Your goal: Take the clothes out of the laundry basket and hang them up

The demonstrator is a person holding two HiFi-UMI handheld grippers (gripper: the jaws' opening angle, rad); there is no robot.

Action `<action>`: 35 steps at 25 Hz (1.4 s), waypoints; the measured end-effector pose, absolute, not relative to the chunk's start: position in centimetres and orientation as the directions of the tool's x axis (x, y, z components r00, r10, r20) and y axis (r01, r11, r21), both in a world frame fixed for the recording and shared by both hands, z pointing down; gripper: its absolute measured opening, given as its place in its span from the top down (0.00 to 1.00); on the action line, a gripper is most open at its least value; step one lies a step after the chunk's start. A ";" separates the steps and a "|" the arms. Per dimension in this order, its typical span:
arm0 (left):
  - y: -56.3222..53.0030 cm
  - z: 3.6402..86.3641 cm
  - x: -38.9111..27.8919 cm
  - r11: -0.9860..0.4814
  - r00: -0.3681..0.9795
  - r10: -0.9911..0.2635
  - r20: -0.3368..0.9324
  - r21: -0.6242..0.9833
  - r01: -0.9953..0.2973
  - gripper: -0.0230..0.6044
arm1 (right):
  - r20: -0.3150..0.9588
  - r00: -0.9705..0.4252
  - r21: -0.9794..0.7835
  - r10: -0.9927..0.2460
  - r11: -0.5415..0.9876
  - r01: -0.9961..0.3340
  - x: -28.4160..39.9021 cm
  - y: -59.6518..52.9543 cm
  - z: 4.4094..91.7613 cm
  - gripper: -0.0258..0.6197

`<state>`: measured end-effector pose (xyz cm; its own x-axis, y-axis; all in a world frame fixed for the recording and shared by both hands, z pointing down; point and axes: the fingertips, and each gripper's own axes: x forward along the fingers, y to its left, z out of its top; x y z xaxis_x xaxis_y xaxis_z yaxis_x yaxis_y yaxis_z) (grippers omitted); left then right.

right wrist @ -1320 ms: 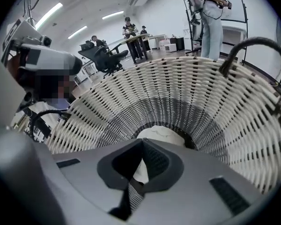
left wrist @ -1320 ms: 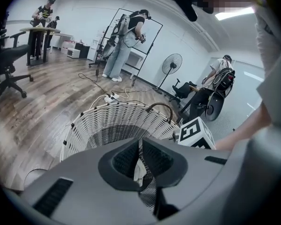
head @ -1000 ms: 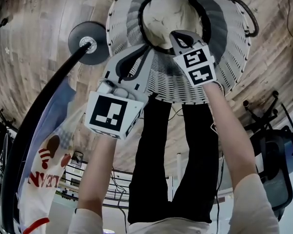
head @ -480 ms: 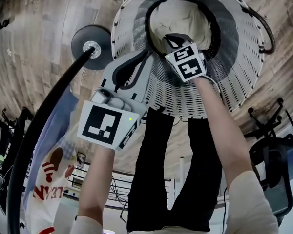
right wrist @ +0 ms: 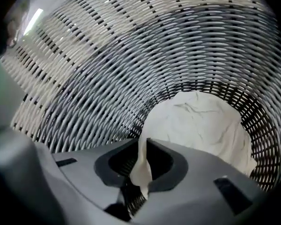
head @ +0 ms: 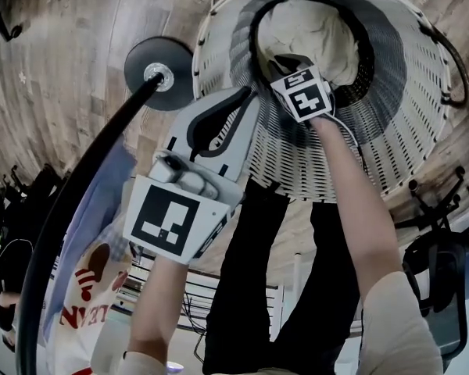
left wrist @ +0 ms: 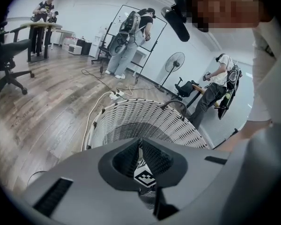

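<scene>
One pick-up is starting: left gripper (head: 242, 104) clenched empty at the basket (head: 391, 116) rim, centre frame, right gripper (head: 285, 61) down inside, jaws just opening round a fold of cloth (head: 313, 26) on the basket floor, upper centre; next, clamp and lift

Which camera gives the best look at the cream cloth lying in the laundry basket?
The right gripper view: it looks straight down the basket at the cloth, showing its creases up close. The head view shows it smaller and partly covered. The left gripper view shows only the basket's rim and wall.
</scene>
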<state>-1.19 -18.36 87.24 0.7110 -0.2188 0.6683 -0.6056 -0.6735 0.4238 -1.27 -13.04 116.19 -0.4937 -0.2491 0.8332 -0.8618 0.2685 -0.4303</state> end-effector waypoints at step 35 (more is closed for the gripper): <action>-17.5 84.5 -3.3 -0.618 0.642 -0.284 0.712 0.376 -0.691 0.90 | 0.833 -0.519 -0.439 -0.192 0.340 -0.831 -1.6 -12.0 114.7 0.95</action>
